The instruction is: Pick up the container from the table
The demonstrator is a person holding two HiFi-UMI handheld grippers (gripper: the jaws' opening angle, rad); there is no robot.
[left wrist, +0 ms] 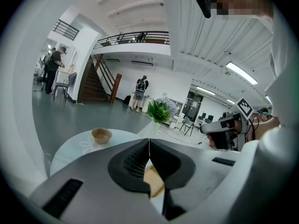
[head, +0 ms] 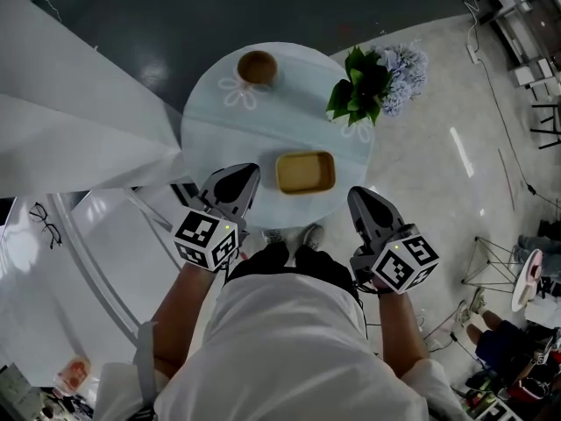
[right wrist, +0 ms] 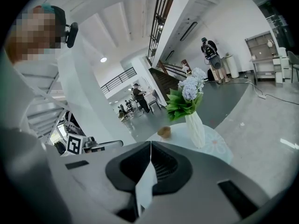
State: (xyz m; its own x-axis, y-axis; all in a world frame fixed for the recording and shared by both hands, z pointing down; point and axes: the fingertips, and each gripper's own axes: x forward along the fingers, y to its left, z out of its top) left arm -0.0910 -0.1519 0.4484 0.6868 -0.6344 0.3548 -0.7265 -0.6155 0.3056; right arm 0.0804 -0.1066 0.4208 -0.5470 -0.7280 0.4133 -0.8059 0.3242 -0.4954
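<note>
**Open jaws before the reach**

Left gripper (head: 237, 181) and right gripper (head: 365, 202) are both closed tight and empty. The container (head: 305, 172) lies between them, near the table's (head: 203, 121) front edge. Spread the jaws first, then pinch a side wall squarely.

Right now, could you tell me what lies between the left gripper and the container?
Nothing: in the head view, only a bare strip of the table separates the shut left gripper from the container.
</note>
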